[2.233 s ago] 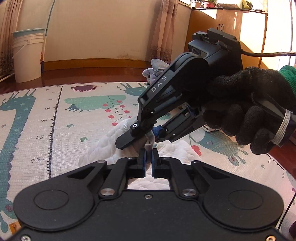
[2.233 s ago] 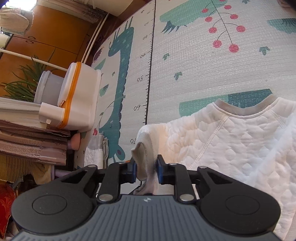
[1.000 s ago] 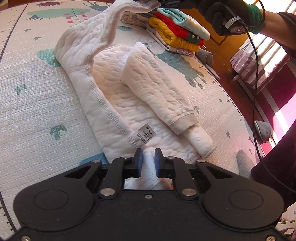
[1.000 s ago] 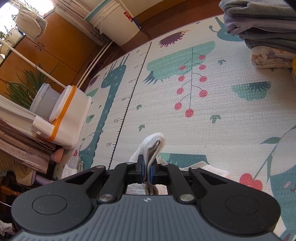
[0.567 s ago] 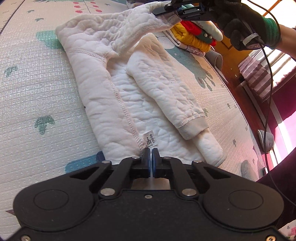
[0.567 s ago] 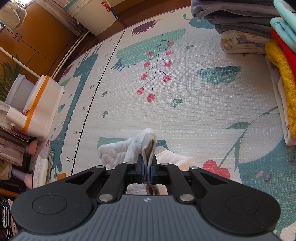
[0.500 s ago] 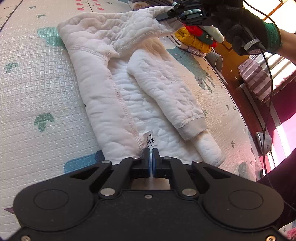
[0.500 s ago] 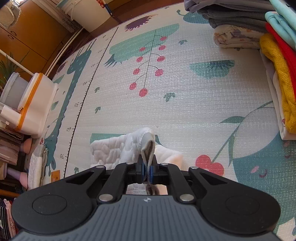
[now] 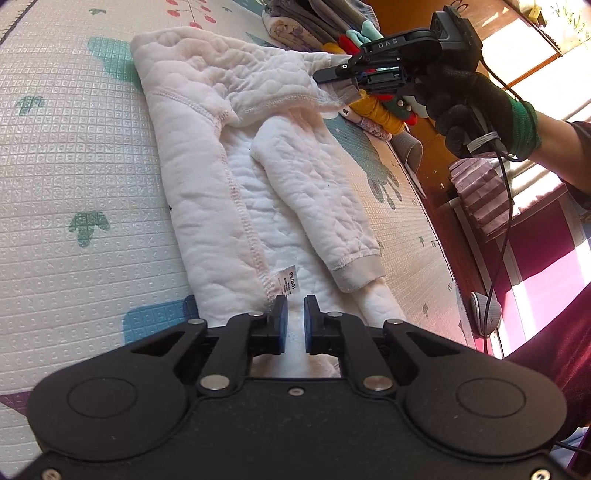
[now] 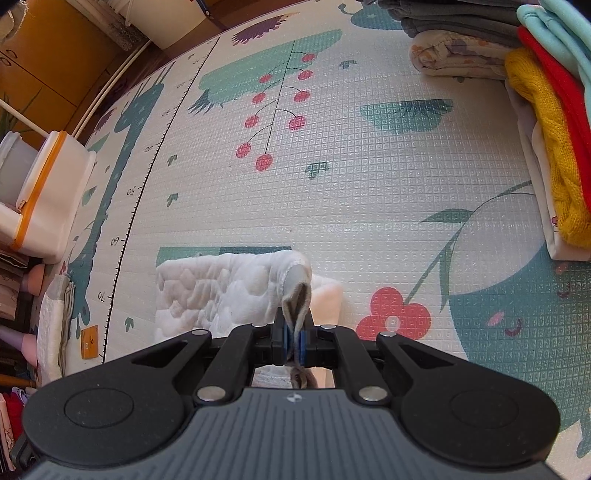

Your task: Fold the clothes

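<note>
A white quilted child's top point(image 9: 207, 192) lies lengthwise on the play mat, one side folded over the middle and a sleeve with a grey cuff point(image 9: 358, 275) laid on top. My left gripper point(image 9: 293, 325) stands open over the near hem, just below the care tag point(image 9: 286, 282), with white cloth showing between its fingers. The right gripper point(image 9: 338, 75), held by a black-gloved hand, is shut on the top's grey collar edge at the far end. In the right wrist view the right gripper point(image 10: 293, 345) pinches that grey collar point(image 10: 295, 291), and the quilted top point(image 10: 221, 291) hangs below.
Folded clothes are stacked at the mat's far side: yellow, red and teal pieces point(image 10: 546, 122) and grey ones point(image 10: 454, 22). A white bin with an orange band point(image 10: 44, 195) stands off the mat's left edge. A cable point(image 9: 506, 206) trails from the gloved hand.
My left gripper has gone from shut to open at the hem. The right gripper has carried the collar further across, laying the folded side flatter over the body.
</note>
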`<state>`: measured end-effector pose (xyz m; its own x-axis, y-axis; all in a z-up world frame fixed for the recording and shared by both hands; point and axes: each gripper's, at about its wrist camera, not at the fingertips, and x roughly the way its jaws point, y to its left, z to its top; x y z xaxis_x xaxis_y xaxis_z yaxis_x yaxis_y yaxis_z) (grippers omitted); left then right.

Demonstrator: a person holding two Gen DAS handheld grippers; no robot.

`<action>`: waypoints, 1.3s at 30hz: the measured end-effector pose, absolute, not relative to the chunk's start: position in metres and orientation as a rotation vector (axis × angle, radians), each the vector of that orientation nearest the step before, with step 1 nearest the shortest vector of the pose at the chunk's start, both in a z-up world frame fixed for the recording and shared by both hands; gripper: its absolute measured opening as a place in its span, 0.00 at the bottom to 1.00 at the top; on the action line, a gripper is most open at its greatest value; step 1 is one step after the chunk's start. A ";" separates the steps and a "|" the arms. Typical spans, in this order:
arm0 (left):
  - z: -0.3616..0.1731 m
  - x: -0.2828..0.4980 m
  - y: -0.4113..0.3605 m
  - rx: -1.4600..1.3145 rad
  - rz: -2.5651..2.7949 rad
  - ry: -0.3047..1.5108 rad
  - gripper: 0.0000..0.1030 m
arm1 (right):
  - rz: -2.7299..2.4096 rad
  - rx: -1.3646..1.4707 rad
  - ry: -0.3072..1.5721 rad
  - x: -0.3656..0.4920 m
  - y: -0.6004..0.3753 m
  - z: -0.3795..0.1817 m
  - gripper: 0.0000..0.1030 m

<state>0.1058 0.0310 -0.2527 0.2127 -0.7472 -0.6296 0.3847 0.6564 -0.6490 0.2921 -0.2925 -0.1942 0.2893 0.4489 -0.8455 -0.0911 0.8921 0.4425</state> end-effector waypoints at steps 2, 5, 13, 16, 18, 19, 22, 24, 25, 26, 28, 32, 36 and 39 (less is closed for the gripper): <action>-0.245 0.105 0.032 -0.385 -0.822 1.079 0.05 | 0.366 0.336 1.232 0.292 -0.292 -0.195 0.08; -0.233 0.105 0.041 -0.401 -0.832 1.043 0.05 | 0.367 0.332 1.231 0.292 -0.291 -0.194 0.08; -0.218 0.105 0.091 -0.284 -0.761 0.931 0.05 | 0.366 0.332 1.223 0.292 -0.292 -0.191 0.08; -0.224 0.094 0.076 -0.106 -0.849 0.936 0.05 | 0.365 0.329 1.225 0.293 -0.291 -0.191 0.08; -0.228 0.087 0.055 -0.016 -0.917 0.927 0.05 | 0.363 0.326 1.229 0.293 -0.291 -0.192 0.08; -0.230 0.085 0.043 0.030 -0.945 0.926 0.05 | 0.362 0.327 1.231 0.293 -0.291 -0.193 0.08; -0.246 0.083 0.013 0.162 -0.982 0.929 0.05 | 0.362 0.332 1.234 0.294 -0.292 -0.193 0.08; -0.251 0.086 0.006 0.156 -0.983 0.931 0.05 | 0.362 0.336 1.235 0.294 -0.293 -0.194 0.08; -0.250 0.089 0.005 0.131 -0.980 0.934 0.05 | 0.362 0.338 1.236 0.293 -0.293 -0.194 0.08; -0.250 0.092 0.004 0.107 -0.977 0.936 0.05 | 0.362 0.340 1.236 0.293 -0.293 -0.194 0.08; -0.255 0.093 0.006 0.078 -0.963 0.928 0.05 | 0.361 0.343 1.238 0.294 -0.293 -0.195 0.08; -0.262 0.093 0.012 -0.001 -0.943 0.928 0.08 | 0.360 0.337 1.244 0.294 -0.293 -0.198 0.08; -0.249 0.091 0.009 0.002 -0.958 0.941 0.08 | 0.357 0.333 1.242 0.294 -0.293 -0.197 0.08; -0.233 0.089 0.024 -0.041 -0.978 0.914 0.08 | 0.356 0.333 1.239 0.294 -0.293 -0.196 0.08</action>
